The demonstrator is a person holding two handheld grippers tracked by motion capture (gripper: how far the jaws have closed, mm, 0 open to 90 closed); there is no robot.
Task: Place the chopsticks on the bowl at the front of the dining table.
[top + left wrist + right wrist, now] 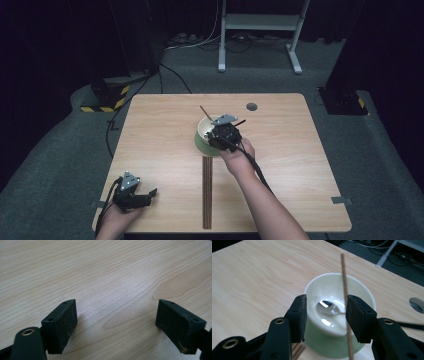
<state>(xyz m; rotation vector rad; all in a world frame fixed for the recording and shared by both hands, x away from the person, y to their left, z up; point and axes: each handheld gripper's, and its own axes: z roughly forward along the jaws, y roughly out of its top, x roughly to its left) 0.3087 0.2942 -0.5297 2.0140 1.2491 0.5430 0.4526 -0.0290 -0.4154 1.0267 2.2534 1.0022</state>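
Two grippers are being held over a wooden table (165, 125), and the bowl (352, 287), pale inside and green outside, is being taken as the landmark near the table's middle. Above the bowl's near rim the right gripper (325, 315) is being held with its jaws partly apart; nothing is being clamped between the pads. One thin brown chopstick (344, 285) is being seen standing steeply across the bowl, running just along the inner face of the jaw on the right of the right gripper view; whether it is being touched by that pad cannot be told. In the high view its tip is being shown poking out beyond the bowl's far rim. More chopsticks (207, 192) are being left lying side by side on the table, stretching from the bowl's near side toward the person's edge. Well apart from the bowl, at the near left corner, the left gripper (116, 322) is being held low over bare wood with its jaws wide apart and nothing between them.
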